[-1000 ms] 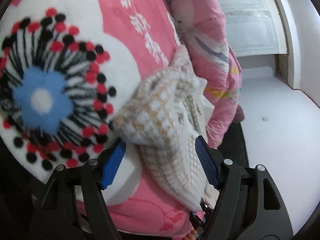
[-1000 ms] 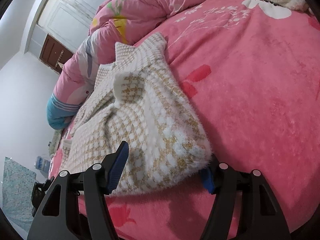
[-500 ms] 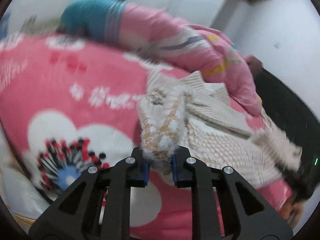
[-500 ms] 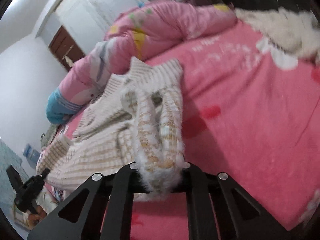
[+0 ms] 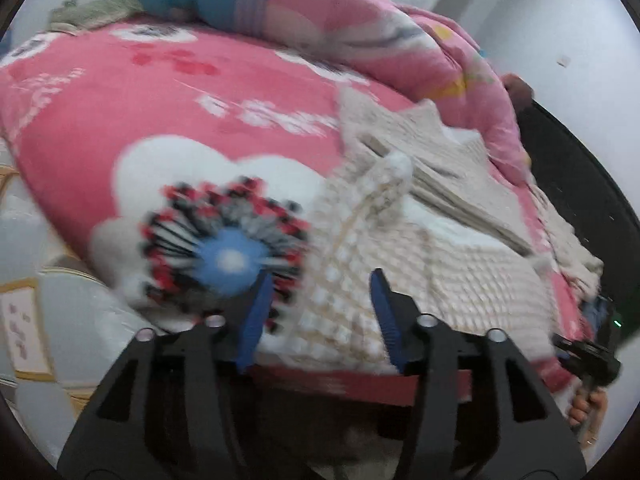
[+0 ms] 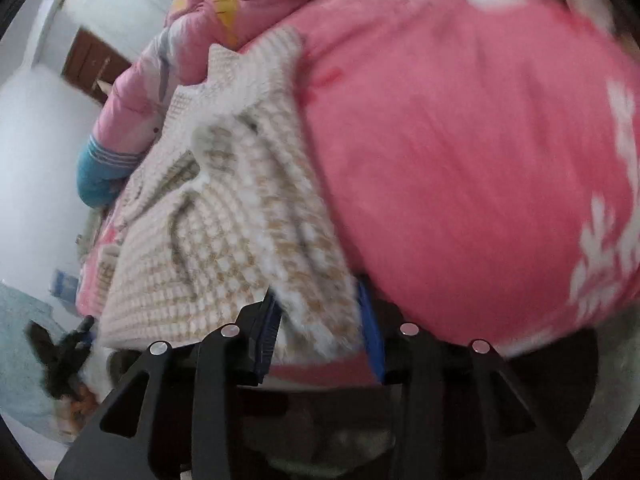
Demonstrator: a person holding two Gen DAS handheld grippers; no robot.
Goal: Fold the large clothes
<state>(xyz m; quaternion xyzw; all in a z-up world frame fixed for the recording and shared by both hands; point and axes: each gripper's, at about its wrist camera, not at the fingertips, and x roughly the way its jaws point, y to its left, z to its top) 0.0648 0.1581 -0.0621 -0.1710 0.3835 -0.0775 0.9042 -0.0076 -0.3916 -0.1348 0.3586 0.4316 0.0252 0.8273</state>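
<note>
Lower centre of both wrist views: left gripper point(image 5: 320, 316) fingers spread, straddling cream-and-tan checked knit sweater point(image 5: 432, 248) edge; right gripper point(image 6: 320, 328) fingers spread around sweater point(image 6: 224, 224) corner. Sweater lies on pink floral fleece blanket point(image 5: 120, 120); rolled pink quilt point(image 5: 360, 36) behind.

Motion blur smears the pink fleece blanket with flower print point(image 5: 100, 128) in both views. The cream-and-tan checked knit sweater's point(image 6: 224, 240) near hem is hidden behind the right gripper's point(image 6: 320, 324) fingers.

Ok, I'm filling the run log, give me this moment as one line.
left gripper: open | right gripper: open | cream-and-tan checked knit sweater: lying on pink floral fleece blanket | stage: fold in progress
</note>
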